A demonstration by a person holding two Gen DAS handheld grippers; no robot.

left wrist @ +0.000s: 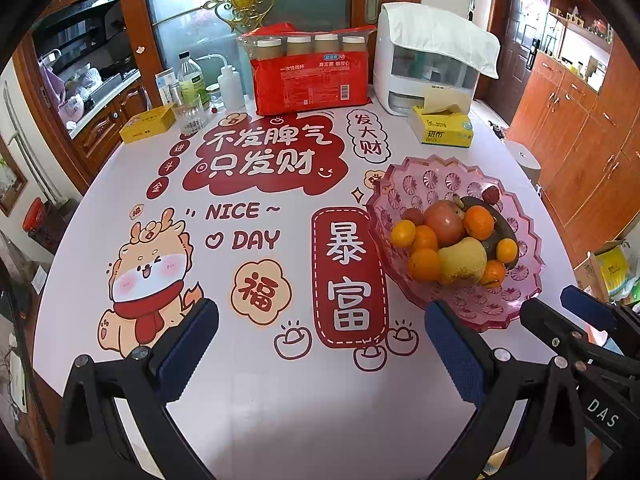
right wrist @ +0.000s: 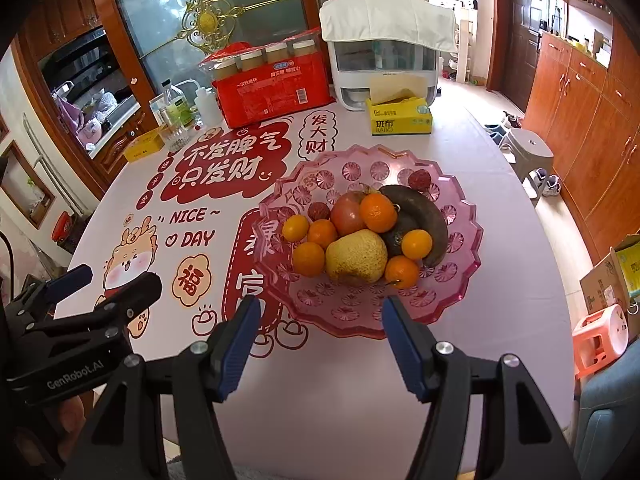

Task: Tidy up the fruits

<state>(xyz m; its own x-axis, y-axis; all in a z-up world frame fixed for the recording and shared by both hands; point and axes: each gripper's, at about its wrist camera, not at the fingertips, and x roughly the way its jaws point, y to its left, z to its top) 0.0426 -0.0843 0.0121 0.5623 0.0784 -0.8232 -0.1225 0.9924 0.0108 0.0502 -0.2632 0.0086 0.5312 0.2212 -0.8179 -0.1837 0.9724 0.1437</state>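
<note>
Fruit sits piled in the pink bowl (right wrist: 460, 276) on the right half of the table (right wrist: 340, 380), just beyond your right gripper (right wrist: 318, 344). Count it there: six oranges (right wrist: 378, 212), one pear (right wrist: 356, 256), one apple (right wrist: 348, 214), one dark banana (right wrist: 424, 212) curving along the right of the heap, and two small red lychees (right wrist: 419, 180), one at the far rim and one left of the apple. A dark fruit lies partly hidden between the pear and the banana; you cannot tell what it is.

Your right gripper has its jaws spread wide, holding nothing, with the near rim of the bowl between the fingertips. Your left gripper (left wrist: 320, 344) hangs over the printed cloth to the left of the bowl, jaws also wide and bare; its right finger (left wrist: 452, 348) is near the bowl's edge.

Along the far side you have one red pack (right wrist: 276, 88) of four cup stacks, one white appliance (right wrist: 384, 68) under a cloth, one yellow tissue box (right wrist: 400, 118), one yellow tin (right wrist: 144, 145), one glass (right wrist: 176, 136) and several bottles (right wrist: 174, 102).
</note>
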